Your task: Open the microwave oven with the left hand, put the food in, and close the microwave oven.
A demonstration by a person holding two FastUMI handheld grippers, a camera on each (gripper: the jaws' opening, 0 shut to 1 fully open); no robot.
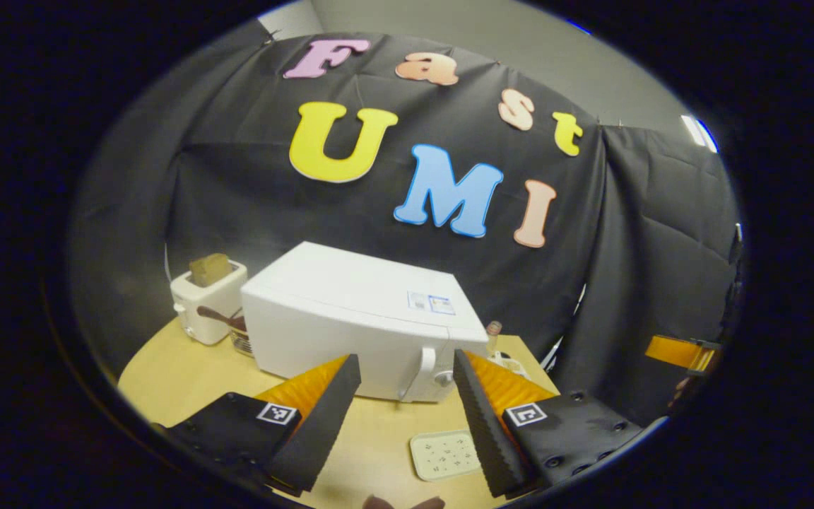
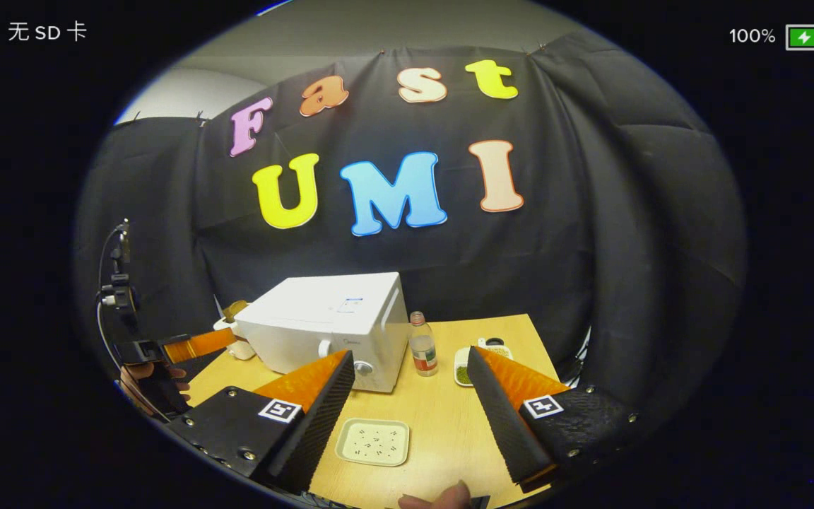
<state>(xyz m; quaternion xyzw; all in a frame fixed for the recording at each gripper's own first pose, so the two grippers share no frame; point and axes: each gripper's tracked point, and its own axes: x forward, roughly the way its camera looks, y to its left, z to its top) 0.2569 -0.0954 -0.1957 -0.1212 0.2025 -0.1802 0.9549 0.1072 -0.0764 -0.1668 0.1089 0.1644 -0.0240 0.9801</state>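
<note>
The white microwave [image 1: 336,311] stands shut on the wooden table [image 1: 188,367], its door handle [image 1: 423,367] and knob [image 1: 442,378] facing me. My left gripper [image 1: 405,360] hovers open just before the handle, apart from it, nothing between its fingers. A pale rectangular plate [image 1: 446,454] with small dark specks lies on the table in front. In the right gripper view the microwave [image 2: 329,325] is farther back, and the plate [image 2: 373,442] lies between the fingers of my open right gripper [image 2: 408,357]. The left gripper [image 2: 191,346] shows at the left edge, held by a hand [image 2: 145,382].
A white toaster [image 1: 205,304] holding a bread slice stands left of the microwave. A small bottle [image 2: 422,346] and a dish of green bits [image 2: 463,357] sit to the microwave's right, with another small dish [image 2: 495,346] behind. Black cloth walls the booth.
</note>
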